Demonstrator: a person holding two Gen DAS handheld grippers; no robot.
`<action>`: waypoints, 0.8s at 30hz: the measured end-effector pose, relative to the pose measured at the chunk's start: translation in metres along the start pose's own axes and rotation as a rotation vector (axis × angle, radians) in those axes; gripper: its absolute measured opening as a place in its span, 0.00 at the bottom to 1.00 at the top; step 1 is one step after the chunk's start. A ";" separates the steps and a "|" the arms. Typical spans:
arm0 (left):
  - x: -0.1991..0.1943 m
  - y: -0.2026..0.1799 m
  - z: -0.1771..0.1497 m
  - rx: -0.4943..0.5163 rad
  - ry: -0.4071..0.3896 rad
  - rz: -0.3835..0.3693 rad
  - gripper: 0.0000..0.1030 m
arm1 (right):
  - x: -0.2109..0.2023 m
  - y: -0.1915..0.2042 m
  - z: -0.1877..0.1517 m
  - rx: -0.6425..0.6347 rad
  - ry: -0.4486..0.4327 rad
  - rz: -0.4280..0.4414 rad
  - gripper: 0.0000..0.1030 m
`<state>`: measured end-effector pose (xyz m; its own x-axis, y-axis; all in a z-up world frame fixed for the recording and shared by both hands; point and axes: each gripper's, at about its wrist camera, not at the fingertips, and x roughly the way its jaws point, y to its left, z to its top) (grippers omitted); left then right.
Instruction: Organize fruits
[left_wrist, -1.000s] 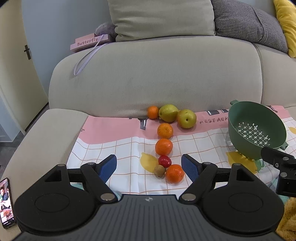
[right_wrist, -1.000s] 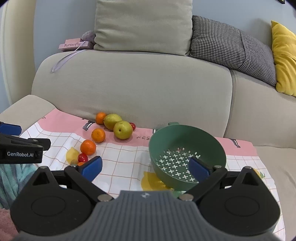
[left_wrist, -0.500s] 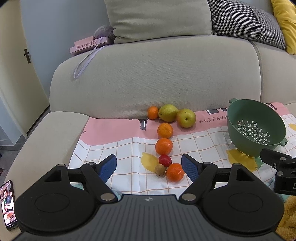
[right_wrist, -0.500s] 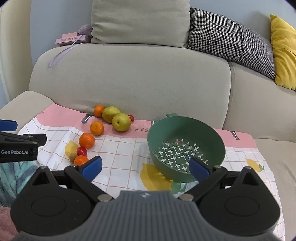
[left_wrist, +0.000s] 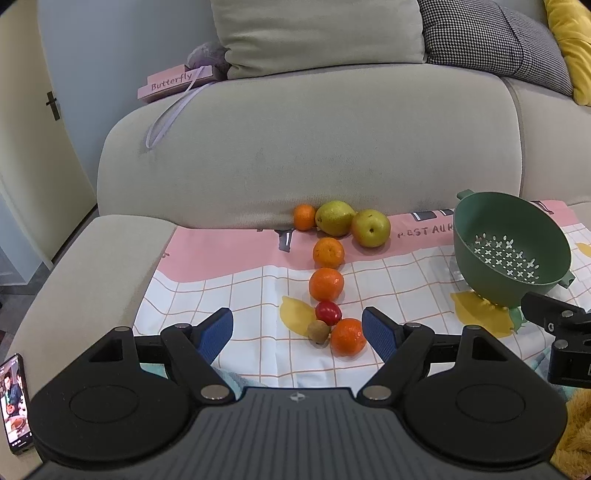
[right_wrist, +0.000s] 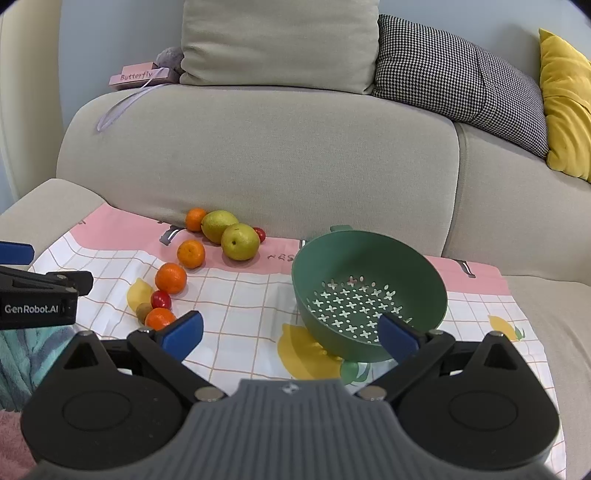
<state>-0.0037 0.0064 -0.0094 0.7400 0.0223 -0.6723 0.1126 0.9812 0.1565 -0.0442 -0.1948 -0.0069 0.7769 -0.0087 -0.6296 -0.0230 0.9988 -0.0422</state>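
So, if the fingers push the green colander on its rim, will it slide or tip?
The colander already sits tilted toward the camera on soft cloth, so it would probably rock or tip rather than slide. It holds nothing and looks like thin plastic, so likely light and easily shoved.

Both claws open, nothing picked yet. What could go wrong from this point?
The green colander sits tilted on the soft cloth, so dropped fruit may tip it or roll out. The nearest orange touches the kiwi and red tomato; the left claw could knock those away.
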 end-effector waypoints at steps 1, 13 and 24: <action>0.000 0.000 0.000 -0.002 0.001 0.000 0.90 | 0.000 0.000 0.000 -0.001 0.001 -0.001 0.96; 0.002 -0.001 0.000 -0.006 0.010 -0.005 0.90 | 0.002 0.000 0.000 0.003 0.002 0.017 0.96; 0.003 -0.001 0.000 -0.010 0.014 -0.005 0.90 | 0.004 0.000 -0.001 0.011 0.007 0.046 0.96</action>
<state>-0.0016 0.0053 -0.0120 0.7303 0.0198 -0.6828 0.1097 0.9832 0.1459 -0.0417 -0.1953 -0.0098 0.7705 0.0371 -0.6364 -0.0515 0.9987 -0.0042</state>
